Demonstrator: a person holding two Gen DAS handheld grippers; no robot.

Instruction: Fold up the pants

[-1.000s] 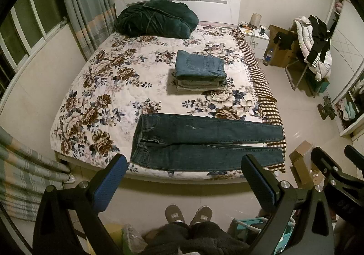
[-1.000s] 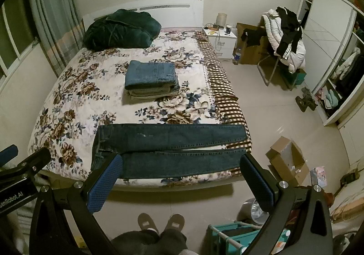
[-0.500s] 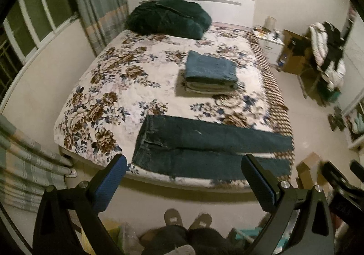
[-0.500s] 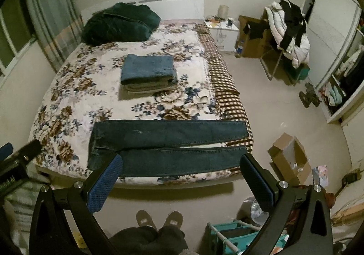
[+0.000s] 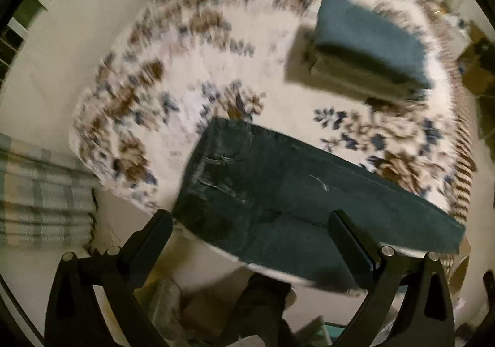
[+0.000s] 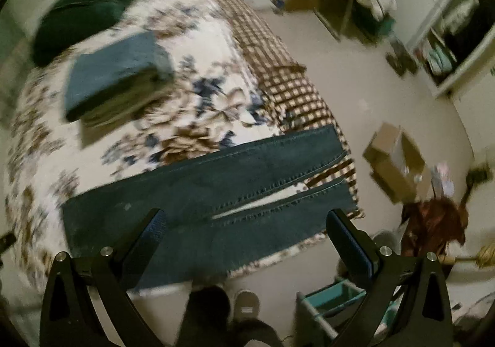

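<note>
Just beyond spread fingers (image 5: 154, 229): flat pants (image 5: 278, 189).

Dark blue pants (image 6: 216, 201) lie flat across the lower centre of the frame — legs side by side, unfolded, hems pointing right.
</note>
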